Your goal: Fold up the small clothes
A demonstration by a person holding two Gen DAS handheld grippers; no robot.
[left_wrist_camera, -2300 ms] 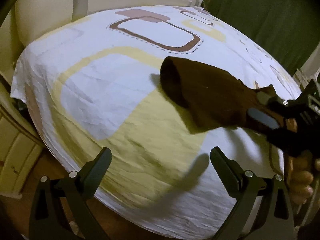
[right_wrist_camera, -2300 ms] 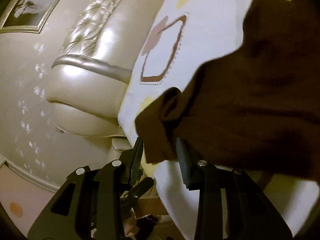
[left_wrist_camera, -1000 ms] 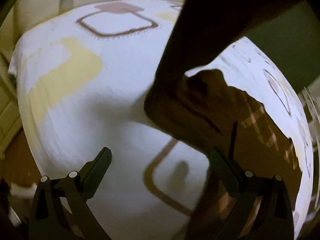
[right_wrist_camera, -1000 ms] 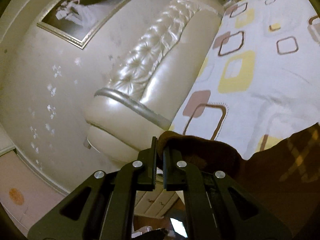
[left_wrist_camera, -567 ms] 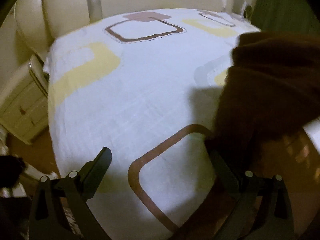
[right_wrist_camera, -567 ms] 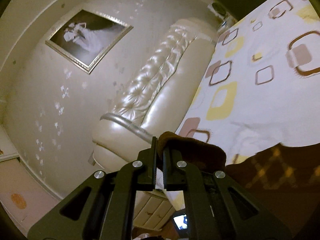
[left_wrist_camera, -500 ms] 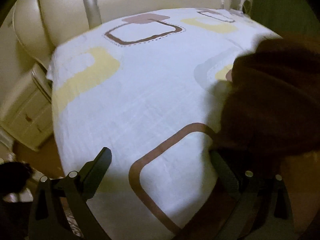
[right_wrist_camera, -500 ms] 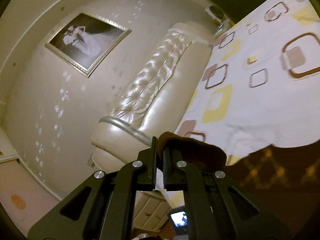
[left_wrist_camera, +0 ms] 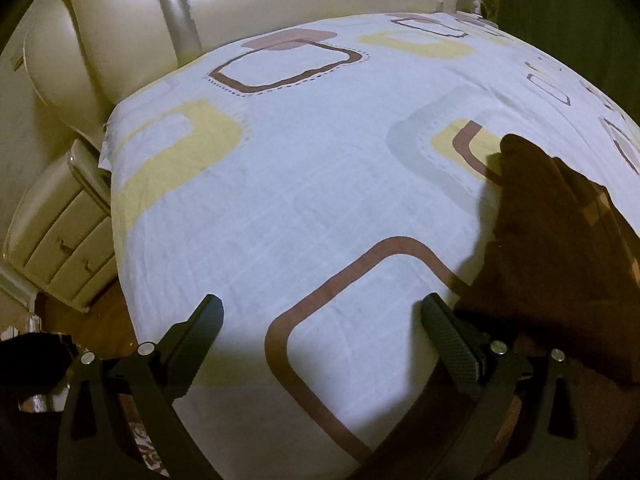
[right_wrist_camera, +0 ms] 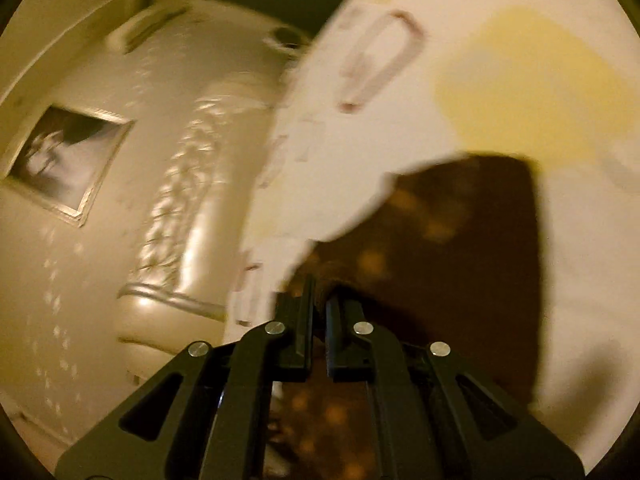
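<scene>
Here, brown garment (right_wrist_camera: pixel 460 240) between right hand-held gripper (right_wrist_camera: pixel 319 308) fingers.

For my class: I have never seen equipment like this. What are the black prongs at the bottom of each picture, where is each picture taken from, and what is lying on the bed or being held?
There is no robot here. A person holds a two-finger gripper in each hand, with a wide-angle camera looking along its fingers. The left picture shows the left gripper wide open and empty above a patterned bedsheet. A dark brown garment lies on the sheet to its right. The right picture is blurred; there the right gripper is closed on an edge of the same garment. A padded headboard stands behind the bed.
</scene>
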